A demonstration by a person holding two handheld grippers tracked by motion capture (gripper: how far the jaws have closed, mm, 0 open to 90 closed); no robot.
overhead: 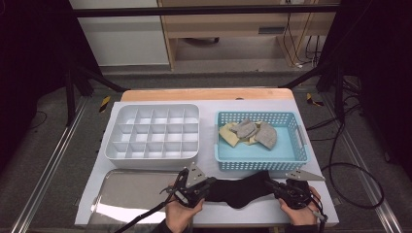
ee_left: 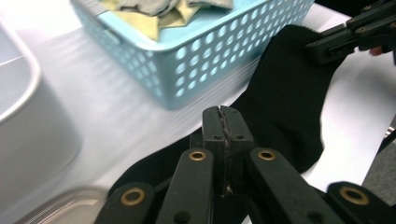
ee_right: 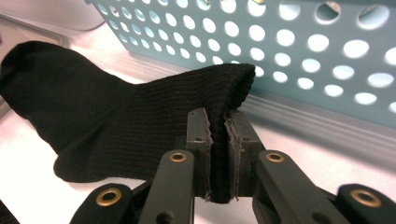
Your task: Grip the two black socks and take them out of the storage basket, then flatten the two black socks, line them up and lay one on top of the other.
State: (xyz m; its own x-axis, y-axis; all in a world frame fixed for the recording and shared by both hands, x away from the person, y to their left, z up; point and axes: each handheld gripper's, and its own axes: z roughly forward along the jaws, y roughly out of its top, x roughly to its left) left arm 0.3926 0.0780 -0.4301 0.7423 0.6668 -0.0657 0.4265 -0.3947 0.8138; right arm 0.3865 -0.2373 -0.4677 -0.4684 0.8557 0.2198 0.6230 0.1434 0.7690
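High view: a white-covered table (overhead: 272,213) carries a white plastic compartment tray (overhead: 153,131), a light blue perforated basket (overhead: 262,162) and a flat black ribbed sock (overhead: 240,190) stretched between both hands. Left gripper view: left claw (ee_left: 227,122) is pressed together at the sock's end. Right gripper view: right claw (ee_right: 218,128) is clamped on the sock's cuff.

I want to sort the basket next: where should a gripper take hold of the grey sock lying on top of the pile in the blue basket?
Grip the grey sock at its free rounded end, which lies over the yellow sock toward the middle of the blue basket. Come straight down from above: the basket walls block any sideways approach, and that raised end sits clear of the other grey sock.
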